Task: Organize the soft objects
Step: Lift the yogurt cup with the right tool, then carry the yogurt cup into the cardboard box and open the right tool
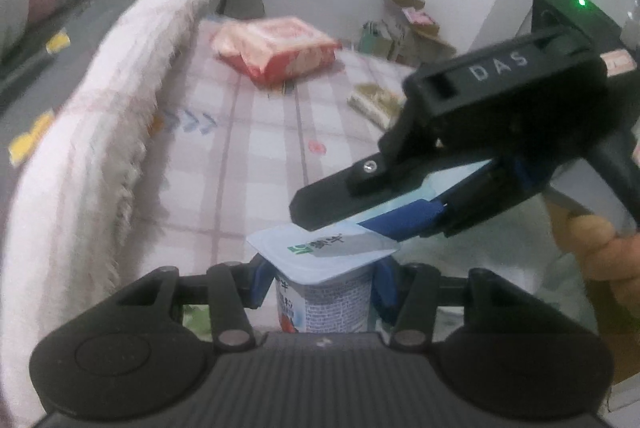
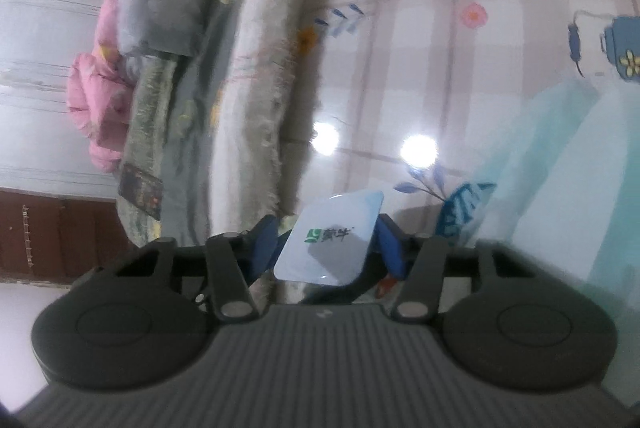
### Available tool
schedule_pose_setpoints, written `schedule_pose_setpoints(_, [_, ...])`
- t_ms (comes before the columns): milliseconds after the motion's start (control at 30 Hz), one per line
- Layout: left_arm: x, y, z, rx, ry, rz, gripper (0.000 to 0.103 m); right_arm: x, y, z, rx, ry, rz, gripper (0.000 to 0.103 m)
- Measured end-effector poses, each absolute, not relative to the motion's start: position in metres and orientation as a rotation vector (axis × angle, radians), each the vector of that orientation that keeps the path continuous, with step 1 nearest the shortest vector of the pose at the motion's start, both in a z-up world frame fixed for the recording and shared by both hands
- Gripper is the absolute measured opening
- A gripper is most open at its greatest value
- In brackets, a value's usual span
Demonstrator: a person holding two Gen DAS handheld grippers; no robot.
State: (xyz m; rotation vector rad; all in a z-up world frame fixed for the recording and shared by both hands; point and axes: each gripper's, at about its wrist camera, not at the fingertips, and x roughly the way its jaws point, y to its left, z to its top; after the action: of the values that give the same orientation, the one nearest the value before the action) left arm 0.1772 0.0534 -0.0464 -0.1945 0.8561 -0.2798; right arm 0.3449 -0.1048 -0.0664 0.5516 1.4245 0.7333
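Checked tablecloth [image 1: 256, 147]; red snack pack [image 1: 276, 51] near far edge; cardboard boxes [image 1: 404, 23] beyond, against wall.

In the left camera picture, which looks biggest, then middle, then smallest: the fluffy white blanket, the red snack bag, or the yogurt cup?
1. Fluffy white blanket, biggest by far.
2. Yogurt cup and red snack bag look about alike. The cup sits right by the camera and the bag lies farther back, so I would not rank those two.

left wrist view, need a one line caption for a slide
Left claw grips a yogurt cup while the right claw reaches over its foil lid, above a checked tablecloth.
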Motion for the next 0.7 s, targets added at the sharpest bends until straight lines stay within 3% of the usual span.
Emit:
schedule_pose_setpoints(367, [0.148, 0.038, 0.032, -0.119, 0.686, -0.284, 0.052, 0.31, -0.138, 0.019, 0.592, 1.204, 0.818, 0.048])
schedule_pose_setpoints(700, [0.134, -0.067, 0.077, -0.034, 0.616, -0.557, 0.052, 0.237, -0.271, 0.085, 0.634, 1.023, 0.647, 0.049])
